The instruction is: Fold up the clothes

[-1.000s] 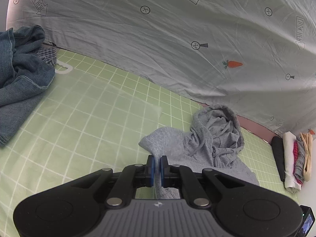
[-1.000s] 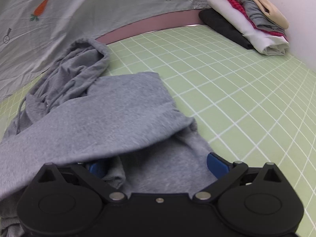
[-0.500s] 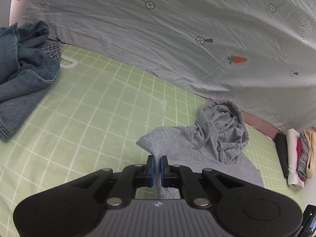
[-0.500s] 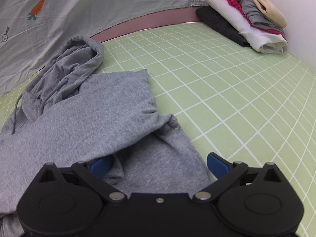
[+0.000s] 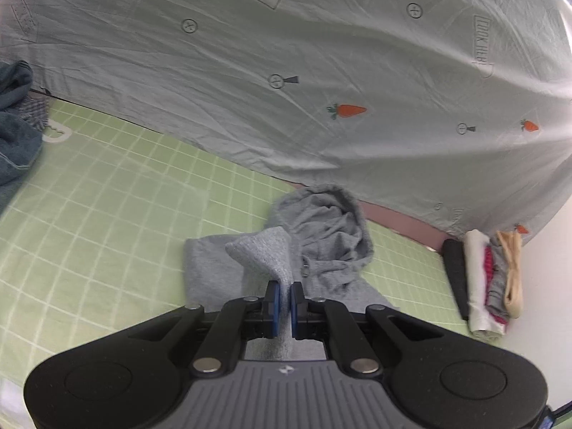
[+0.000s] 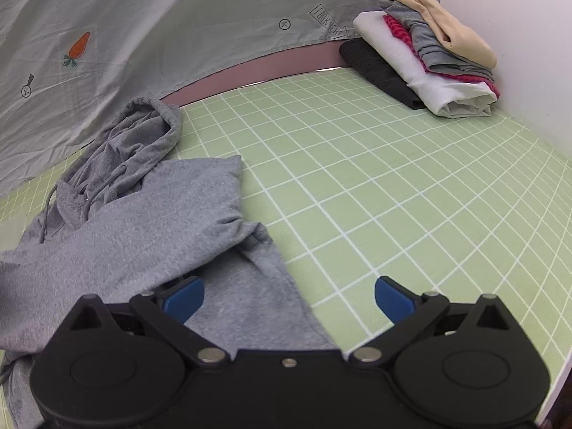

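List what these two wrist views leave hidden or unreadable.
- Grey hooded sweatshirt: its near hem, right wrist view, behind the right tool.
- Blue denim garment: cut off by the left wrist view's left edge.
- Folded clothes stack: lower layers hidden; smeared near the left wrist view's rim.

The hoodie lies on the mat, its hood at the far end against the hanging sheet that closes off the far side. To the right, well apart from it, a stack of folded clothes sits in the far right corner of the mat. In the left wrist view a heap of denim lies at the far left edge. The left gripper pinches a fold of the hoodie at its near left side (raised off the mat); the right gripper straddles its near right part.
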Demonstrator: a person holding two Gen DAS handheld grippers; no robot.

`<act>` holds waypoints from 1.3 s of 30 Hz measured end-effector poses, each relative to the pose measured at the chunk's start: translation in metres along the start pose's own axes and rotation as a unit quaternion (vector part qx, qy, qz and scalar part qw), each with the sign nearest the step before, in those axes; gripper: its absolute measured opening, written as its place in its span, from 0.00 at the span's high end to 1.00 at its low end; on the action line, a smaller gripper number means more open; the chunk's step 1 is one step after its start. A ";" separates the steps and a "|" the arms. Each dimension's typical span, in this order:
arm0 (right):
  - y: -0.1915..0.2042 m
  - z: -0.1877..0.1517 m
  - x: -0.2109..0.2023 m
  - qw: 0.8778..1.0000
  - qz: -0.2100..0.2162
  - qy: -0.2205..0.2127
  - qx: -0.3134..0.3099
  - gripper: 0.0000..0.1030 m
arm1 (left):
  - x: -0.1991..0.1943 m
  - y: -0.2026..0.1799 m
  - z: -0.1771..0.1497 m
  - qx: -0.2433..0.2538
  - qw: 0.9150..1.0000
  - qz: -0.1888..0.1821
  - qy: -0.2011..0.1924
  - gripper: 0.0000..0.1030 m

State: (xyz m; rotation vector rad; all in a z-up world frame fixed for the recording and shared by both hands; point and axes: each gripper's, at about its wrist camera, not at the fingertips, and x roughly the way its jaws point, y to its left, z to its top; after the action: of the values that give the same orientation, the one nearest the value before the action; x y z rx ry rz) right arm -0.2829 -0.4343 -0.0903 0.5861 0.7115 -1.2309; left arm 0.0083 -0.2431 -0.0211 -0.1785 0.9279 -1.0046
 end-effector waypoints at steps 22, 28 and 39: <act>0.022 0.058 0.055 0.992 0.091 -0.022 -0.086 0.01 | 0.095 -0.012 -0.048 0.070 0.963 0.236 0.113 0.26; 0.076 0.044 0.051 0.977 0.142 -0.022 -0.156 0.09 | 0.109 -0.001 -0.060 0.100 0.950 0.258 0.146 0.20; 0.132 0.019 0.058 0.943 0.225 0.022 -0.244 0.50 | 0.120 0.011 -0.064 0.091 0.947 0.265 0.159 0.09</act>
State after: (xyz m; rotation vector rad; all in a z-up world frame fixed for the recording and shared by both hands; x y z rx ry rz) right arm -0.1413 -0.4527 -0.1188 0.3345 0.8298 -0.5854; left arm -0.0075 -0.3138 -0.1369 0.3849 1.0911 -0.6158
